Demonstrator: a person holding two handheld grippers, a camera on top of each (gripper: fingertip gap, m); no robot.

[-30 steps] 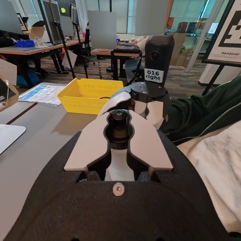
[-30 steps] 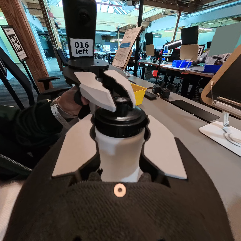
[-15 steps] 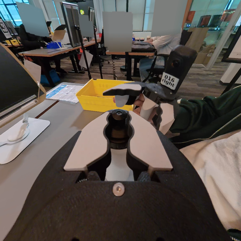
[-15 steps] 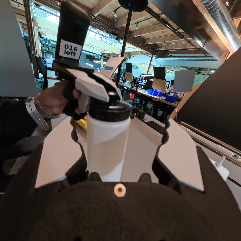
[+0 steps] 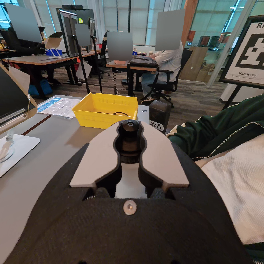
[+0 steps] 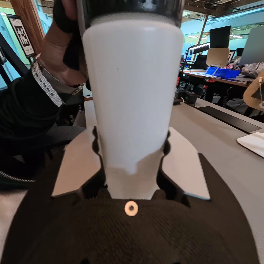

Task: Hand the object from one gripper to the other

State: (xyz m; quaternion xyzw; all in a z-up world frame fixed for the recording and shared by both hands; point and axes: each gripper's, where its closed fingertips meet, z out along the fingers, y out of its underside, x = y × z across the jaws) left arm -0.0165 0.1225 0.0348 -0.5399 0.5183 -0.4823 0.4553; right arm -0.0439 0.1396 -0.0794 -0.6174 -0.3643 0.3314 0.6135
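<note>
**Bottle held at the neck by my left hand-held gripper, right one spread around its base**

In the left wrist view, my left hand-held gripper (image 5: 129, 128) is clamped on the black cap and neck of the white bottle (image 5: 130, 181). The two grey fingers (image 5: 100, 155) close in against the cap from both sides, and the black spout pokes out just past their tips. The white body of the bottle runs back between the fingers toward the camera.

In the right wrist view, the same white bottle (image 6: 132, 88) fills the middle of the frame, its black cap at the top edge. My right hand-held gripper (image 6: 130, 137) stands apart: its fingers (image 6: 80, 160) sit on either side of the bottle's lower end, very close to its sides, though the motion blur keeps me from telling whether they touch it. The left hand (image 6: 60, 47), with a striped watch strap (image 6: 45, 84) at the wrist, shows behind the bottle to the left.

The bottle is held above the grey tabletop (image 5: 54, 135), not resting on it. Beyond the left gripper sits a yellow bin (image 5: 105, 110) with a black cable inside, a printed sheet (image 5: 57, 105) lying beside it. The camera housing of the right gripper (image 5: 159, 114) shows just right of the bin, next to a dark green sleeve (image 5: 214, 128).
</note>
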